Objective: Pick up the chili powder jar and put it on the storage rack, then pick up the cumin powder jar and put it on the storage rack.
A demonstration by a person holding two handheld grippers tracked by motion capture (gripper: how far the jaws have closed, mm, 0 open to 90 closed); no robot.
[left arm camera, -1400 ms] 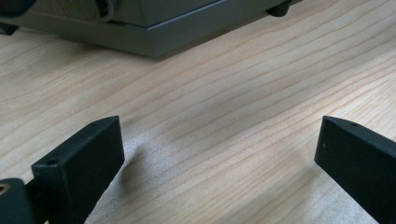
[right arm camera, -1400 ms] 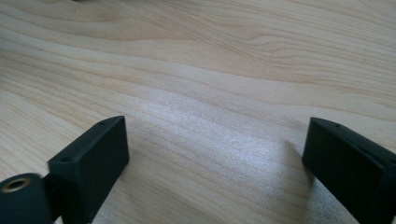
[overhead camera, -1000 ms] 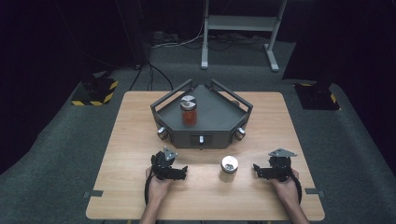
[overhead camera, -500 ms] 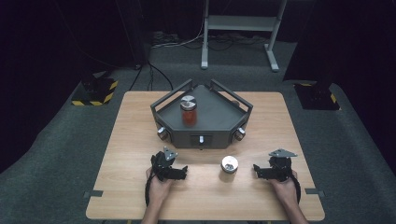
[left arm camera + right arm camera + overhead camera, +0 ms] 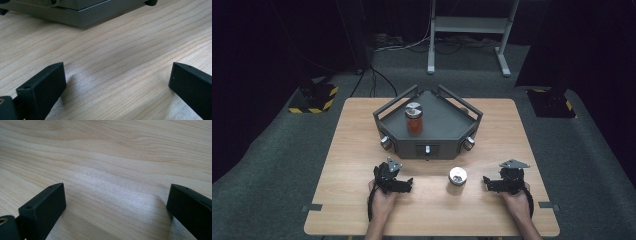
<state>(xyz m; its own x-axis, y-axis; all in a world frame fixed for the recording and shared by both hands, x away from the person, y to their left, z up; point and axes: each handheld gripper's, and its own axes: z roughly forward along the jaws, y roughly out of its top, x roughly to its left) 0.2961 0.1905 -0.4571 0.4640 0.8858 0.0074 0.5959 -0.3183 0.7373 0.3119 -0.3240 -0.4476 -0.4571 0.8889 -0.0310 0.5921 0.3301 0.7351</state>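
Note:
A grey angular fixture [image 5: 447,130] stands at the back middle of the wooden table [image 5: 357,130]. On its deck stands a jar of red contents with a silver lid [image 5: 414,119]. A small silver-lidded jar [image 5: 457,177] sits on the table in front of the fixture, between my two grippers. My left gripper [image 5: 407,185] rests on the table at the front left, open, with only bare wood between its jaws [image 5: 115,82]. My right gripper [image 5: 486,182] rests at the front right, open too, over bare wood [image 5: 115,202]. The fixture's base edge [image 5: 82,17] shows ahead in the left gripper view.
The fixture has knobs at its front corners [image 5: 386,143] [image 5: 468,143] and a small switch in the middle front [image 5: 427,149]. Beyond the table are dark carpet, a yellow-black striped base [image 5: 314,97] at the left and a metal stand [image 5: 472,25] at the back.

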